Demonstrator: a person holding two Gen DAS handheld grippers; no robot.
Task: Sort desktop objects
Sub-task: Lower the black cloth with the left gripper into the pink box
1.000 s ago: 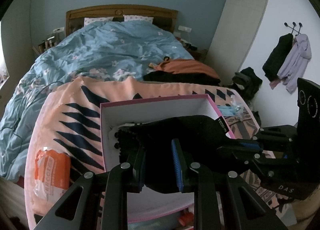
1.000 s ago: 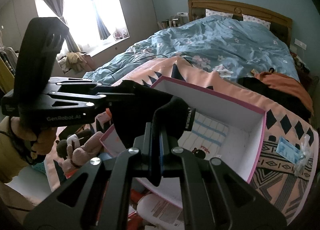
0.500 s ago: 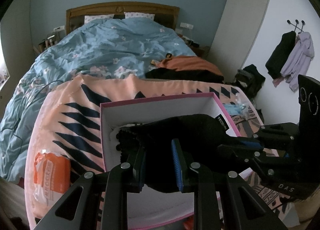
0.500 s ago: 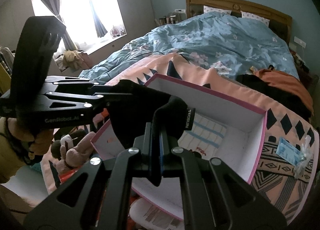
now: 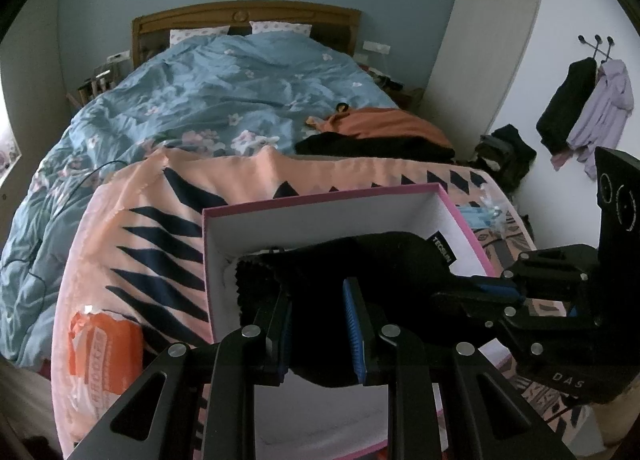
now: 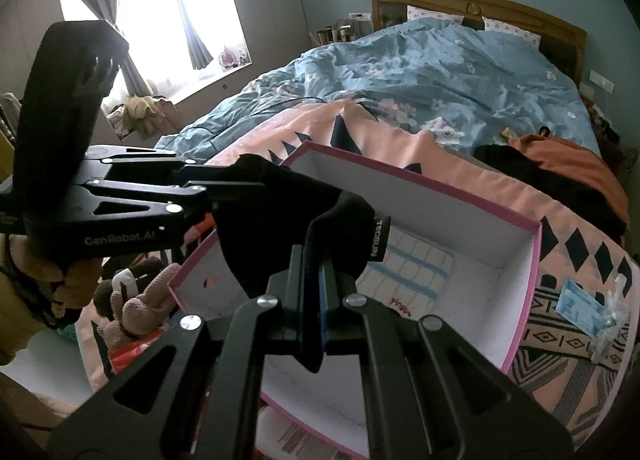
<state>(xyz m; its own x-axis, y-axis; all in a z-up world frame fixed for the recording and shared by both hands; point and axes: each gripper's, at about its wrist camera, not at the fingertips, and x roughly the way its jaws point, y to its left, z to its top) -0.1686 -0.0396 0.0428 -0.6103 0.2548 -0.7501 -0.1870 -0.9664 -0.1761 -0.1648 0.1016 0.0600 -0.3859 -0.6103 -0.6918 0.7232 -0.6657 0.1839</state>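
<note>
A black fleece glove [image 5: 372,260] with a small label is held stretched above an open white box with a pink rim [image 5: 320,196]. My left gripper [image 5: 320,332] is shut on the glove's lower part. My right gripper [image 6: 320,292] is shut on the glove's other end [image 6: 288,220]; it shows in the left wrist view [image 5: 480,292] coming in from the right. In the box [image 6: 536,260] lies a white cloth with blue stripes [image 6: 412,264].
The box sits on a pink cloth with dark triangles [image 5: 132,244] at the foot of a bed with a blue duvet [image 5: 224,100]. An orange wipes pack [image 5: 104,348] lies left of the box. A blue packet [image 6: 580,308] lies right of it. A plush toy [image 6: 136,308] lies at the left.
Both grippers keep their hold on the glove. The box and cloth have slid lower and nearer in both views, so the glove has moved further over the box.
</note>
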